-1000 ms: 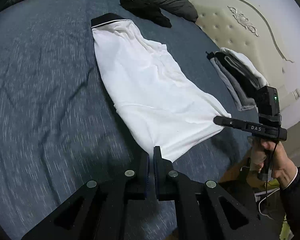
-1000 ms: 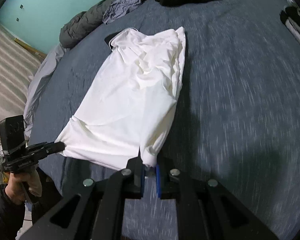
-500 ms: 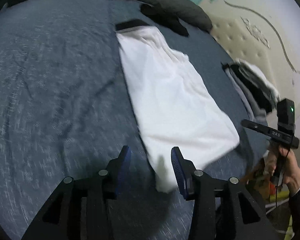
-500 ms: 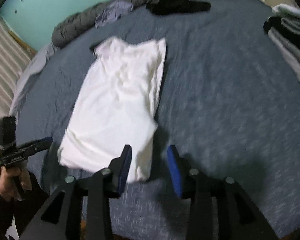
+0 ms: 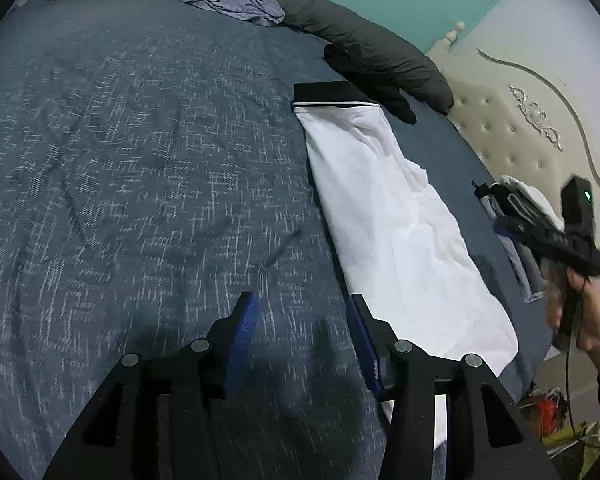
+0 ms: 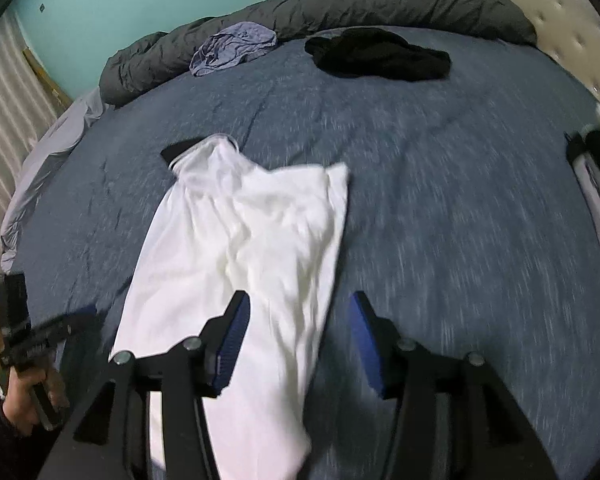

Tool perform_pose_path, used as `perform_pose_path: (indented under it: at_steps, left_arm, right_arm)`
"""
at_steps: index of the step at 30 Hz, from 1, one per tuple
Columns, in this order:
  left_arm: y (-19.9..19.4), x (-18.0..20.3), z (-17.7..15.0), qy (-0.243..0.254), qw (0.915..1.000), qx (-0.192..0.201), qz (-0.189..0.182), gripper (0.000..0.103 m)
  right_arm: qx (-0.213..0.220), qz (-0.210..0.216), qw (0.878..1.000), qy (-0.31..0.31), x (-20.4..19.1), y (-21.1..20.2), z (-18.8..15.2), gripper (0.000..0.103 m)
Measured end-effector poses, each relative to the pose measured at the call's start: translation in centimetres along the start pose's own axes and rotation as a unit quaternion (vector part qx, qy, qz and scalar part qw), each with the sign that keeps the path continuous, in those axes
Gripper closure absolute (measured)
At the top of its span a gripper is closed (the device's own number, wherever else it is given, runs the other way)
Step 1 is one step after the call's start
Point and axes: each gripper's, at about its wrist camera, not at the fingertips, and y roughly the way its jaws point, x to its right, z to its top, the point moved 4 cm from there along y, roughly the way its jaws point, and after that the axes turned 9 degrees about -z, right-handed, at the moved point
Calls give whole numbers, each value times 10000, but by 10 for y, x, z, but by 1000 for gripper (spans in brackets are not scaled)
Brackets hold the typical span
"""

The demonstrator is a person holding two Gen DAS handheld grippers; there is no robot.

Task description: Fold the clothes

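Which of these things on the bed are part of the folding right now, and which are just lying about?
In the job:
- white garment, lying lengthwise on the bed
- left tongs, open, empty
- right tongs, open, above the garment

Lying about:
- black garment
- crumpled lilac cloth
- grey duvet roll
- folded pile
- blue bedcover

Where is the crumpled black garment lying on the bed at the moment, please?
In the right wrist view the black garment lies at the far side of the blue bedspread, against the rolled grey duvet, right of the lavender cloth, beyond the white garment.

Both wrist views downward, perhaps blurred, sharing white garment [image 5: 396,216]
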Motion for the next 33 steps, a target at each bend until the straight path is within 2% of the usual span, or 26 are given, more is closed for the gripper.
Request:
perform_pose_path:
  at_steps: [3, 7, 11, 15, 17, 18, 20, 24, 27, 33]
  left_arm:
    - [5, 2, 6, 182, 9998, -27, -9, 52]
    - [9, 0, 10, 126, 9999, -27, -48, 52]
    - [10, 2, 14, 114, 9999, 21, -94, 51]
    - [7, 3, 19, 90, 9998, 32, -154, 45]
    - [6, 2, 21, 49, 9999, 43, -148, 45]
    - [6, 0, 22, 7, 9998, 60, -163, 45]
    - [7, 0, 23, -34, 9998, 57, -183, 45]
    - [10, 1, 24, -44, 9997, 28, -232, 45]
    - [10, 2, 24, -12, 9997, 19, -241, 45]
    - [13, 2, 22, -18, 9997, -27, -251, 45]
  right_arm:
    - [-6, -57, 10000, -23, -4, 16, 23, 51]
    - [-110, -195, 9995, -206, -13, 42, 47, 51]
    - [-270, -430, 9983, -291, -17, 70, 57, 51]
    - [-352, -545, 9972, -365, -18, 90, 58, 52]
    - [-424, -510, 9970, -397, -18, 98, 55, 72]
    - [-446, -508, 9968, -416, -19, 100, 54, 78]
    - [-460, -507, 9965, -475, -20, 102, 51, 96]
    - [-384, -541, 9966, -496, -16, 99, 53, 101]
    - [-98, -576, 9981, -197, -2, 86, 64, 101]
    - [-40, -836, 9957, 408, 32, 89, 72, 102]
